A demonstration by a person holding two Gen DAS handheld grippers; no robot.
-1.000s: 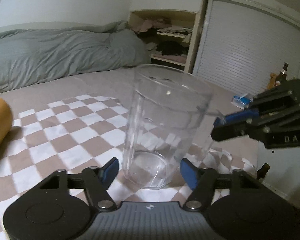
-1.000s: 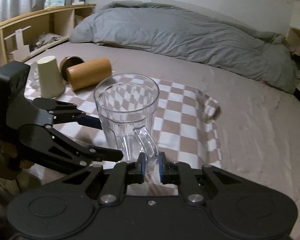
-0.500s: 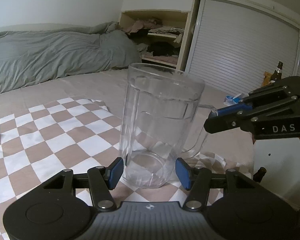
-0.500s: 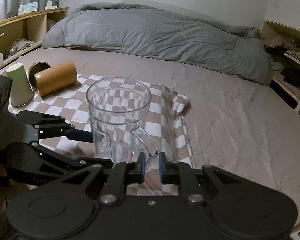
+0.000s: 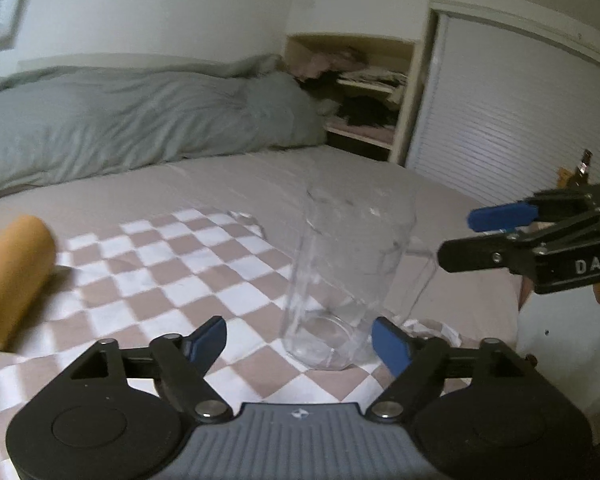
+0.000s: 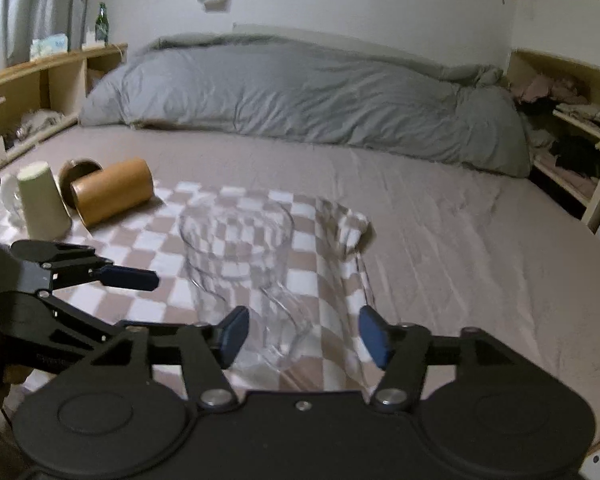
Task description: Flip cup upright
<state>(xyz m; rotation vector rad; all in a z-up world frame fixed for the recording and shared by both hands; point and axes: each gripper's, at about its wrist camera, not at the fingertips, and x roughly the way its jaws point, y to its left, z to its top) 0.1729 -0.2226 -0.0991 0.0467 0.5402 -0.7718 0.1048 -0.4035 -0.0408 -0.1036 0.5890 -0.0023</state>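
Note:
A clear plastic mug with a handle stands upright, mouth up, on the checkered cloth. It also shows in the right wrist view, with its handle toward that camera. My left gripper is open, its blue pads either side of the mug's base and apart from it. My right gripper is open and empty, just short of the handle. It appears from the side in the left wrist view, to the right of the mug. My left gripper shows at the left of the right wrist view.
An orange-brown cylinder lies on its side on the cloth, with a round lid behind it. A pale green cup stands upside down next to it. A grey duvet lies across the back of the bed. Shelves flank the bed.
My right gripper let go of the mug's handle and opened wide. My left gripper opened wider and drew back a little. The mug stays upright on the cloth.

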